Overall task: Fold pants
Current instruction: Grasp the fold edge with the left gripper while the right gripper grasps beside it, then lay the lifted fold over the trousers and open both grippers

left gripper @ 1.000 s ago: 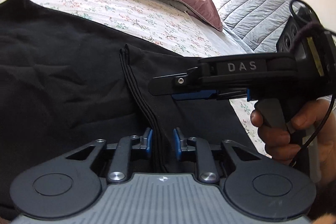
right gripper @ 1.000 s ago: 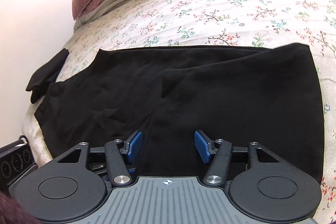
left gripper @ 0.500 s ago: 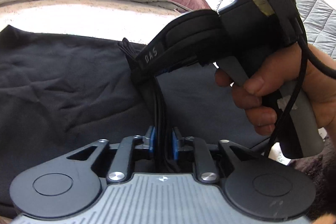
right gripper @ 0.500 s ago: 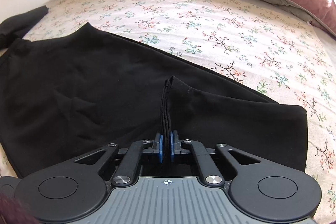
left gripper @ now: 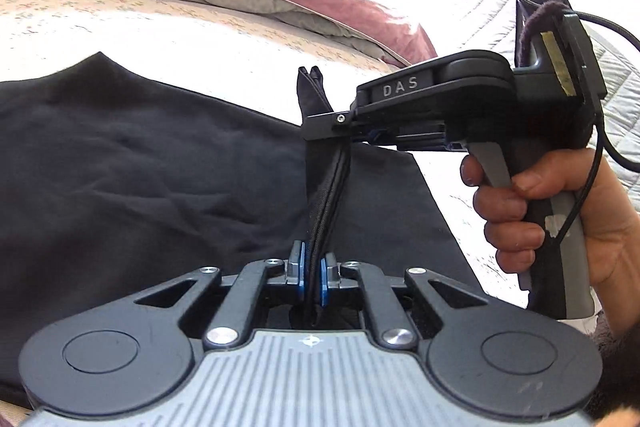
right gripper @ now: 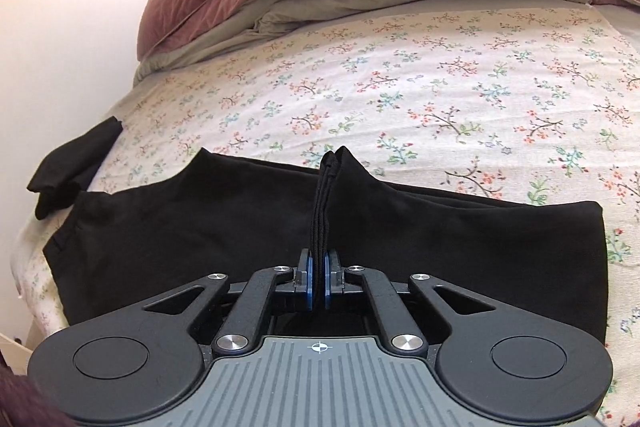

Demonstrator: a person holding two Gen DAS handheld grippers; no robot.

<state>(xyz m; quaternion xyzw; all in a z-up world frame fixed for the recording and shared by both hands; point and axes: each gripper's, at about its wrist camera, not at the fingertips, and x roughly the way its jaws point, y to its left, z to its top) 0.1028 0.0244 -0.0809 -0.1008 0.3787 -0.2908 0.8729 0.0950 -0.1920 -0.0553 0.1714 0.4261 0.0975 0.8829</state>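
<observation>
Since a second ago your right gripper (right gripper: 316, 281) has closed from wide apart onto the stacked hem edge of the pants (right gripper: 240, 239), and that edge now stands lifted off the bed (right gripper: 440, 75); in my judgement the fold-over can begin. Your left gripper (left gripper: 309, 275) has its fingers clamped on the same edge nearer you. Your right hand (left gripper: 532, 211) holds its tool level, crossing from the right.

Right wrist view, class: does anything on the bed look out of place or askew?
Yes. A small black cloth lies crumpled at the bed's left edge, just off the pants. It looks separate, though a hidden join cannot be ruled out.
</observation>
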